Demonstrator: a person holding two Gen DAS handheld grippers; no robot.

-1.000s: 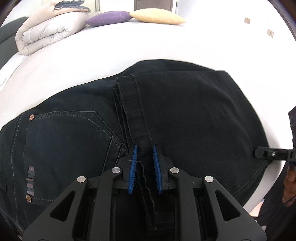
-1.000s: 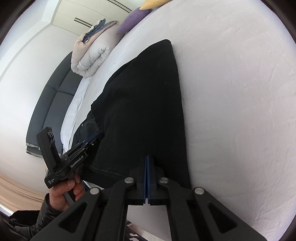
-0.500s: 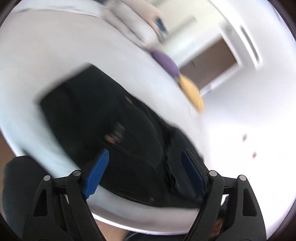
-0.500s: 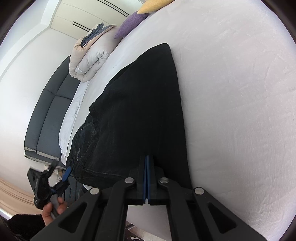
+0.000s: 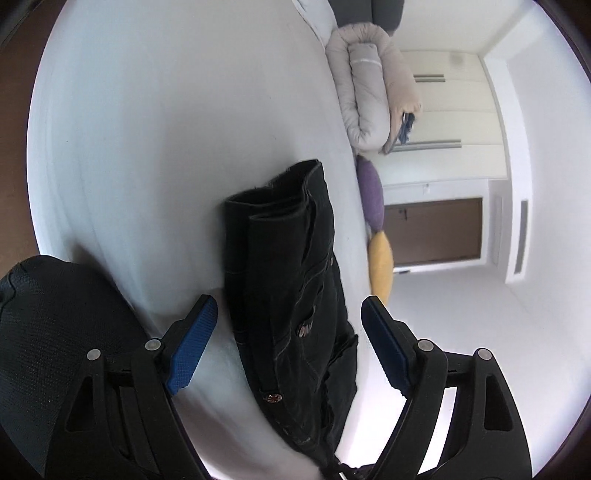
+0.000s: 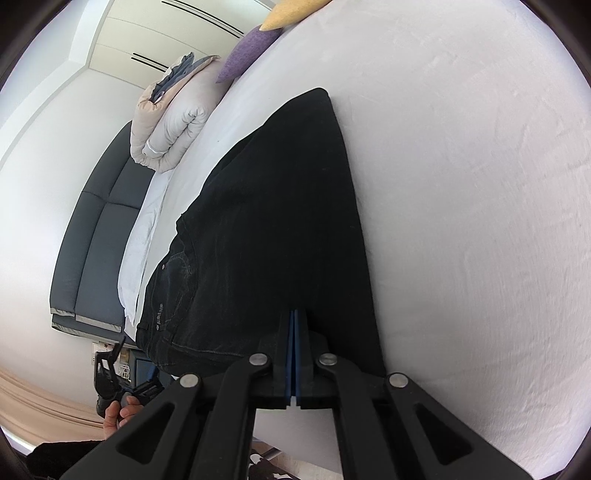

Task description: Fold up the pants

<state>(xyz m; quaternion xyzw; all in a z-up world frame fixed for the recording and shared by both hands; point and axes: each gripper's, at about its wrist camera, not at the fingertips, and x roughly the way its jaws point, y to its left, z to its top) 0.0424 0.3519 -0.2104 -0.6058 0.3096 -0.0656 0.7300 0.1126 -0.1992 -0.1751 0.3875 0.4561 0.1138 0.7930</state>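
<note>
Black jeans (image 6: 273, 229) lie folded lengthwise on a white bed (image 6: 480, 184), waist end at the near left with a pocket label. My right gripper (image 6: 296, 332) is shut at the near edge of the jeans; whether fabric sits between the pads is hidden. In the left wrist view the jeans (image 5: 291, 280) show end-on, with stacked waistband layers and rivets. My left gripper (image 5: 290, 343) is open wide and empty, off the bed's edge, its blue pads on either side of the jeans in view. It also shows in the right wrist view (image 6: 110, 376), held in a hand.
A rolled beige duvet (image 6: 173, 122), a purple pillow (image 6: 251, 51) and a yellow pillow (image 6: 291, 11) lie at the far end of the bed. A dark sofa (image 6: 99, 236) stands beyond the bed's left side. Black mesh fabric (image 5: 55, 332) fills the left wrist view's lower left.
My left gripper let go of the jeans' seam, opened wide and swung back off the bed's edge to the left. My right gripper stayed shut in place.
</note>
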